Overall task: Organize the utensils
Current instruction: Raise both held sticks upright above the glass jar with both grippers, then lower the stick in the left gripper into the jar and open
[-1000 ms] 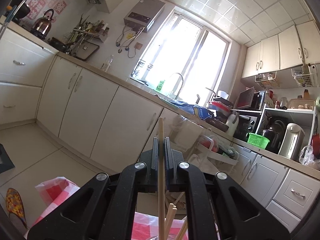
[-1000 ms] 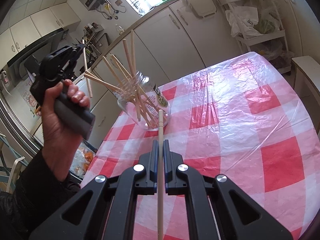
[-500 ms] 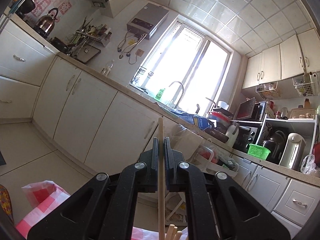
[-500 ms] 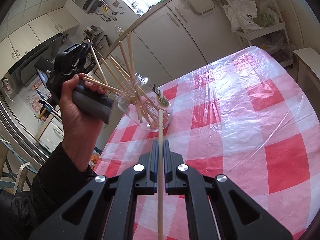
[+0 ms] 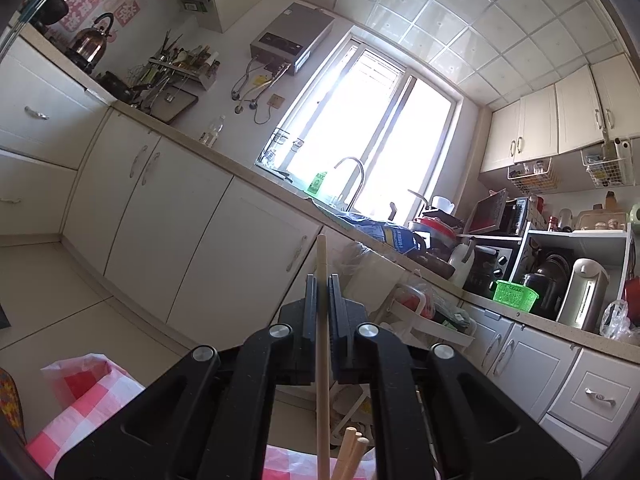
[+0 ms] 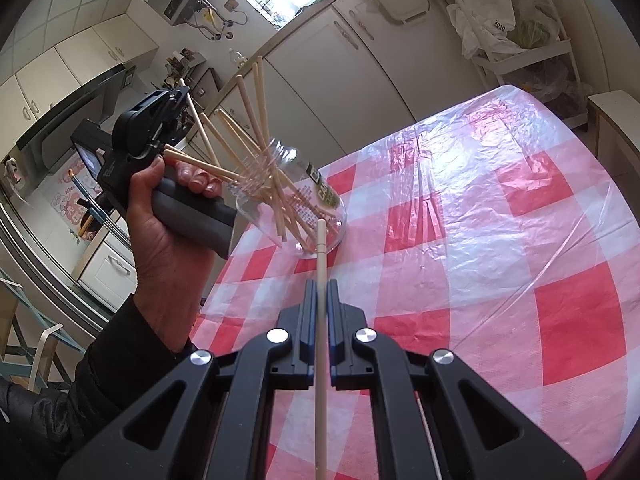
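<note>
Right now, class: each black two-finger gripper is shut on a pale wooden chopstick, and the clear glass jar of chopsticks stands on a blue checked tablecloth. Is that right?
One error: the tablecloth is red and white checked, not blue, as the right wrist view shows. The rest holds: right gripper, left gripper, jar.

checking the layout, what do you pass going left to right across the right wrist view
hand holding the left gripper → glass jar of chopsticks → bare checked tablecloth → white cart at the far right

Home kitchen: cream cabinets (image 5: 168, 216), sink tap (image 5: 354, 176), kettle (image 5: 94, 38), checked tablecloth (image 6: 500, 240)
</note>
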The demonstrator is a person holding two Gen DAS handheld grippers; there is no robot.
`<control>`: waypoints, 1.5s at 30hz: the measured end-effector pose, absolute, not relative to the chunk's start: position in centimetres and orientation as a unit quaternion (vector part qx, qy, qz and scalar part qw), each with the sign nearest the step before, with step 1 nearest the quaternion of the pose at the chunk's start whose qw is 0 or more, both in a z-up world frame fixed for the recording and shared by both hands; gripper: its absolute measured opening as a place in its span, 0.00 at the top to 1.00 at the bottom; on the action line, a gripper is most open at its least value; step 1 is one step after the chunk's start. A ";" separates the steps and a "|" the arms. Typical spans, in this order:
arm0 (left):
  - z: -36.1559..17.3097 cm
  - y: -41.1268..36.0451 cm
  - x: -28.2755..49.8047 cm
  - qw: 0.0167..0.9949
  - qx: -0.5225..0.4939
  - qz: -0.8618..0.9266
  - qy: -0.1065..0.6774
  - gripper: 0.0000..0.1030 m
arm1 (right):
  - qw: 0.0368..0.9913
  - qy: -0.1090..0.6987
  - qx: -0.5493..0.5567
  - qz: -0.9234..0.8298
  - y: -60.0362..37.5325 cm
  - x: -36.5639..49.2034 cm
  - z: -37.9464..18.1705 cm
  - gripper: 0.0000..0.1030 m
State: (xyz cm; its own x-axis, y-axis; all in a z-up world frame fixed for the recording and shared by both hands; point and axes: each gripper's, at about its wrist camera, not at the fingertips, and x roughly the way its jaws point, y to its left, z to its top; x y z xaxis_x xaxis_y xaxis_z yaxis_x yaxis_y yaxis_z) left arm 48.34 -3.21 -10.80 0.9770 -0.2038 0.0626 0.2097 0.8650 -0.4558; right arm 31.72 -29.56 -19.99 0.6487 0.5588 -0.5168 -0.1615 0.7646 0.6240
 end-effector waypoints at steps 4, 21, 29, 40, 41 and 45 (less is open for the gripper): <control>-11.1 -3.6 47.8 0.966 -0.228 -0.118 0.004 0.95 | 0.865 0.364 0.276 0.208 -29.6 31.9 -20.0 0.94; -9.8 -3.1 47.6 0.966 -0.234 -0.108 -0.010 0.95 | 0.863 0.363 0.284 0.208 -29.8 31.8 -20.0 0.94; -11.3 -4.4 47.1 0.970 -0.202 -0.134 0.027 0.95 | 0.863 0.361 0.286 0.208 -29.8 31.7 -19.9 0.94; -12.0 -4.9 45.3 0.971 -0.133 -0.164 0.110 0.65 | 0.880 0.330 0.275 0.203 -30.1 31.2 -18.7 0.94; -11.9 -4.5 44.8 0.971 -0.135 -0.162 0.113 0.63 | 0.883 0.326 0.271 0.203 -30.1 31.1 -18.5 0.94; -11.1 -2.0 42.6 0.970 -0.159 -0.138 0.124 0.52 | 0.900 0.293 0.255 0.199 -29.9 30.6 -16.9 0.94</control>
State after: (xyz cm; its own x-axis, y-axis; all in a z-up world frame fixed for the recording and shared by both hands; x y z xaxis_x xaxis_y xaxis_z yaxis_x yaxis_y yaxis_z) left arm 42.64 -1.99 -11.10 0.9312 -0.3073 -0.1960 0.2286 0.9113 -0.3424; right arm 30.64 -29.91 -16.90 0.7489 0.5071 -0.4265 -0.2079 0.7909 0.5755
